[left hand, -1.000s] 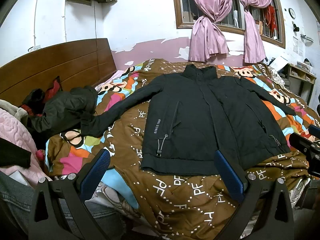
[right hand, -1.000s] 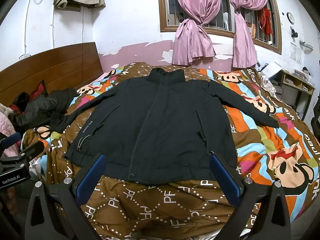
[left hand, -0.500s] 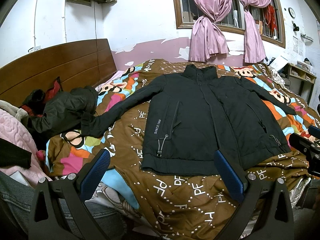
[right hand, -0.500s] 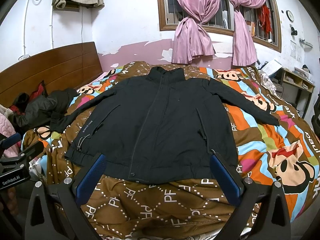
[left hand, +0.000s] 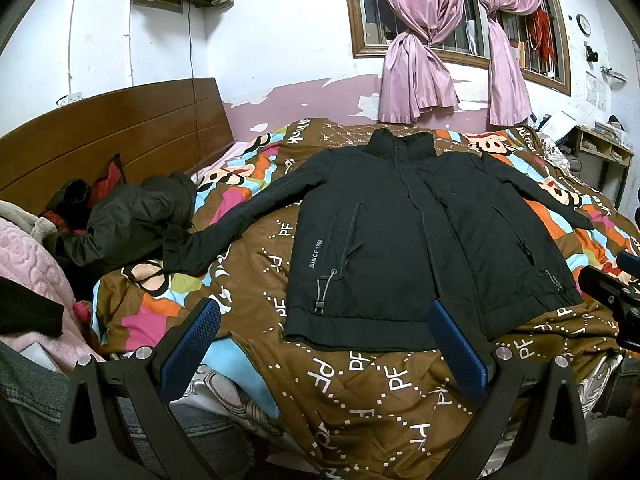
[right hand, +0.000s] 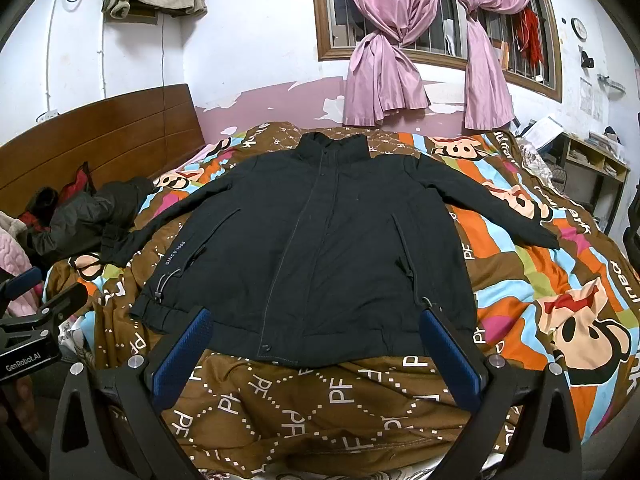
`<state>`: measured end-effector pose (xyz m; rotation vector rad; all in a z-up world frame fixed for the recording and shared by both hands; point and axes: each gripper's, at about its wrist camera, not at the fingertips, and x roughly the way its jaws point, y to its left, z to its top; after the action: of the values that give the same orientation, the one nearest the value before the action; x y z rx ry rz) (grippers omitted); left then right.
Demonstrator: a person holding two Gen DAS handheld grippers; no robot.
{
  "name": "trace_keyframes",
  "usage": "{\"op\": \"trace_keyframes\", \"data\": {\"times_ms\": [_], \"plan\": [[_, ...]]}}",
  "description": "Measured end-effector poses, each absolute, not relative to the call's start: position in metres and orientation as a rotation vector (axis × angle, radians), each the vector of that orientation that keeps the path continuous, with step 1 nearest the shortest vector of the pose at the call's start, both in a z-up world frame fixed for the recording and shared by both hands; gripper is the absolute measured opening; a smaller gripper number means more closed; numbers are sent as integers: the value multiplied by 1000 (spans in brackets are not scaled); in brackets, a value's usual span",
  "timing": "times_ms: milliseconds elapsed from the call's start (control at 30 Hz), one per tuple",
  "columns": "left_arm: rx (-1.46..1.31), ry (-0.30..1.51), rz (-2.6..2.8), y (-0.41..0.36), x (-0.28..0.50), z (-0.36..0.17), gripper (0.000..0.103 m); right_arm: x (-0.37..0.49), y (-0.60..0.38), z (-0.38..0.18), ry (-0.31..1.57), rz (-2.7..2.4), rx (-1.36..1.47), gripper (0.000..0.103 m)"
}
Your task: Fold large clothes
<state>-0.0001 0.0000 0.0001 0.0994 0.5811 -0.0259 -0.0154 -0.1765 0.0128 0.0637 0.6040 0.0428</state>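
Observation:
A black zip jacket (left hand: 400,240) lies flat, front up, on the bed, collar far, hem near, both sleeves spread out sideways; it also shows in the right wrist view (right hand: 320,248). My left gripper (left hand: 324,344) is open and empty, hovering just short of the hem's left part. My right gripper (right hand: 316,354) is open and empty, just short of the hem's middle. The left gripper shows at the left edge of the right wrist view (right hand: 36,320); the right one shows at the right edge of the left wrist view (left hand: 616,296).
A brown patterned quilt (right hand: 540,280) covers the bed. A pile of dark clothes (left hand: 124,220) lies by the wooden headboard (left hand: 104,136), touching the jacket's left cuff. Pink bedding (left hand: 28,272) is at the left. A shelf (right hand: 592,168) stands at the right wall.
The right wrist view has shifted slightly nearer to the jacket's hem. The left gripper and the jacket have not visibly moved.

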Motion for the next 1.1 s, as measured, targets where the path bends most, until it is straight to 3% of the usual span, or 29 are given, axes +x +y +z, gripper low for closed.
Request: {"op": "trace_keyframes", "data": {"times_ms": [1100], "plan": [[102,580,-27,0,0,0,102,-15,-176,11,613,41,81,103]]}}
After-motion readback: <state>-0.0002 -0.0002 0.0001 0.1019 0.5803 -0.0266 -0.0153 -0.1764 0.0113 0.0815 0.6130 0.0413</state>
